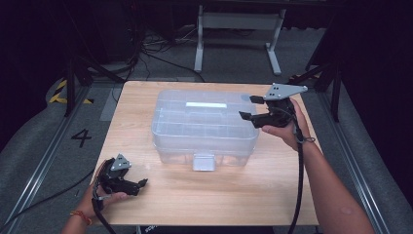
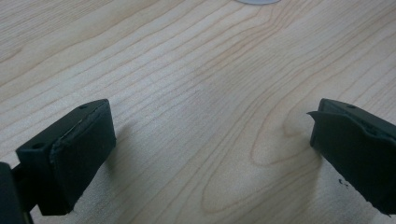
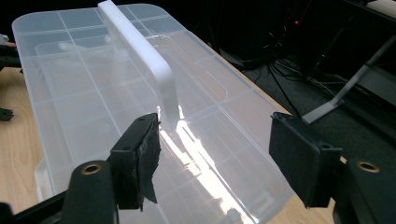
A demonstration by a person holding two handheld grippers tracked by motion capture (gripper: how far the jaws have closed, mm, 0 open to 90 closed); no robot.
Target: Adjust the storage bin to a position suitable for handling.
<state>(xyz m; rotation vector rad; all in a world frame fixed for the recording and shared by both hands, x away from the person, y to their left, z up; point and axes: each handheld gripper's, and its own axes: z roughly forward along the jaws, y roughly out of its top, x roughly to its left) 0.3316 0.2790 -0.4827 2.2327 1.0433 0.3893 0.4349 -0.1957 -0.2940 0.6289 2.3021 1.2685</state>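
A clear plastic box (image 1: 204,127) with a white handle (image 3: 140,56) is seen at the middle of the wooden table (image 1: 272,195). The right gripper (image 1: 253,108) is held at the box's right end, right of centre in the high view, its jaws spread wide with nothing between them. The left gripper (image 1: 142,184) is seen at the lower left, low over bare wood, its jaws likewise wide apart and empty.

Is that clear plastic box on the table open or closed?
Closed. The clear plastic box has its lid lying flat on top, white handle across it, and the front latch sits down.
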